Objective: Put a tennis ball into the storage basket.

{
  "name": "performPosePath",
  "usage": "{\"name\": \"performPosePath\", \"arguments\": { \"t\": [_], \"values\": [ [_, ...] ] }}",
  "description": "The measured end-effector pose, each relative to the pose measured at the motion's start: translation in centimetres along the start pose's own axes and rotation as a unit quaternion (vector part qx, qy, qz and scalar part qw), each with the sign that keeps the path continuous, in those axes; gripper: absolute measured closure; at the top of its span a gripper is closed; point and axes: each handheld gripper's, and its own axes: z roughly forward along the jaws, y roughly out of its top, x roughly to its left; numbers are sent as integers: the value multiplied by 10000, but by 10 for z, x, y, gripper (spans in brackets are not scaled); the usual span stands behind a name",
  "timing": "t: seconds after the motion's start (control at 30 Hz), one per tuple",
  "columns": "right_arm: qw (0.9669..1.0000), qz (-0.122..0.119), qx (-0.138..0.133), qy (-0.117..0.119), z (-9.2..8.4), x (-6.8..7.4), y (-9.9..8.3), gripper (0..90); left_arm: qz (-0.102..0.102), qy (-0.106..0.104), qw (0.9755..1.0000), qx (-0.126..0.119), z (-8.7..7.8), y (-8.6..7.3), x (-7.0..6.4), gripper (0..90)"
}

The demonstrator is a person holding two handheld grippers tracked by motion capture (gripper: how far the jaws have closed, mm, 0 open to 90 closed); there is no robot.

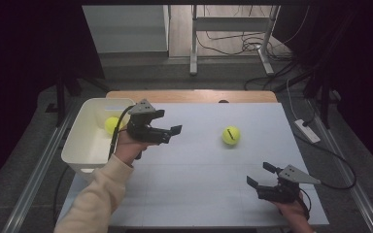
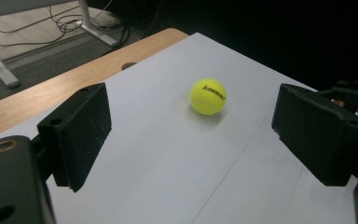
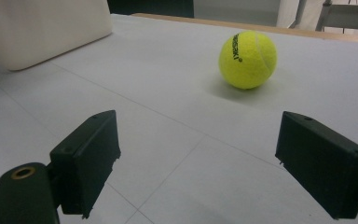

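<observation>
A yellow tennis ball lies on the white table top, right of centre. My left gripper hovers beside the bin's right wall and points toward that ball, jaws open and empty. Along its jaws the ball sits some way ahead of the gripper. My right gripper rests low near the front right of the table, open with nothing in it. From there the ball lies ahead and slightly right of the gripper. A second tennis ball lies inside the white bin.
The white bin stands at the table's left edge. A wooden strip with a hole runs along the far edge. Cables and desk legs cover the floor beyond, and a power strip lies to the right.
</observation>
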Motion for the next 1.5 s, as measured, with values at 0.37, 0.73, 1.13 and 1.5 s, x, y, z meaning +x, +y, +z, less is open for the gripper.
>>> {"name": "performPosePath", "arguments": {
  "t": [0.37, 0.73, 1.13, 1.5],
  "values": [
    [10000, -59, -16, 47, -4, 0, -2, 135, 100, -86, 9999, 34, 16, -1, -13, 127],
    [9998, -122, 10, 168, -1, 3, -2, 135, 133, -123, 9998, 75, 33, 1, -23, 127],
    [9997, -32, -28, 223, -2, -1, -3, 135, 209, -199, 9993, 224, 64, 7, -28, 130],
    [9995, -38, -30, 302, 1, -3, -4, 135, 143, -275, 9986, 426, 92, 4, -27, 128]
  ]
}}
